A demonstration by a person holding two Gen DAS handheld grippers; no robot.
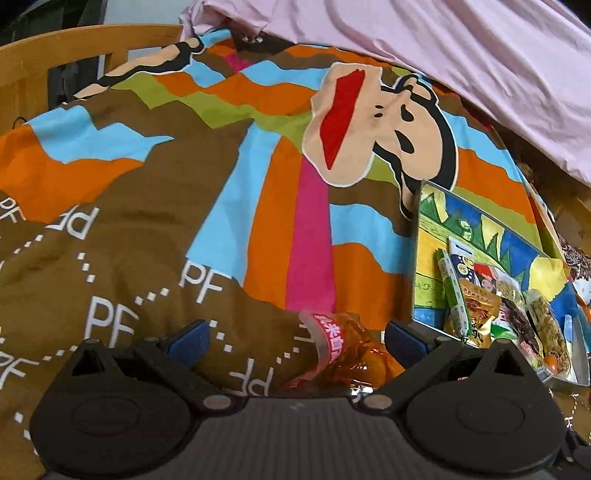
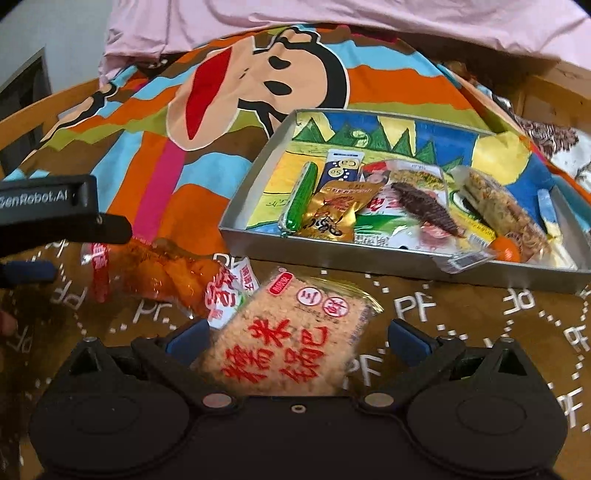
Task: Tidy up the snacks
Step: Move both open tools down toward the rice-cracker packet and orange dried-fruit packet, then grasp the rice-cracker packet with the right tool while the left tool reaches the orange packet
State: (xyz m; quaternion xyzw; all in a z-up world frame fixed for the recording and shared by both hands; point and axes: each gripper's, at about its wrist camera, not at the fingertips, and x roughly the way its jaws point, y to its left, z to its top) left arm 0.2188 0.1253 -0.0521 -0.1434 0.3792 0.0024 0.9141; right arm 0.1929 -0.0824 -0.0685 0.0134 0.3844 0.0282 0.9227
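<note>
The left claw (image 1: 295, 338) stood wide open over the bed, its blue-padded fingers (image 1: 188, 338) spread to either side of an orange clear-wrapped snack packet (image 1: 343, 354) that lay on the cartoon-print quilt (image 1: 147, 221) at about 6 o'clock in the left wrist view; the pads were not touching the wrapper, and the claw held nothing. The right claw (image 2: 295, 338) was likewise fully open and empty, its fingers straddling a rice-cracker packet with red characters (image 2: 288, 343) that rested flat on the quilt at 6 o'clock in the right wrist view, with visible gaps on both sides. Just beside that packet, toward 9 o'clock, the orange packet (image 2: 162, 273) lay partly overlapping a small white-and-red wrapper (image 2: 225, 295), and the left claw's black body (image 2: 55, 210) hung above it at the frame's left edge. A metal tray (image 2: 332, 254) with a painted bottom sat on the quilt toward 1 o'clock, well apart from the two loose packets. Inside it lay a green stick packet (image 2: 301, 195), a gold pouch (image 2: 336, 214), a blue-and-white sachet (image 2: 343, 166), a white packet showing a dark strip of food (image 2: 413, 199), and a long noodle-like bar in clear wrap (image 2: 506, 210). A pink sheet (image 2: 332, 22) covered the far end of the bed at 12 o'clock.
</note>
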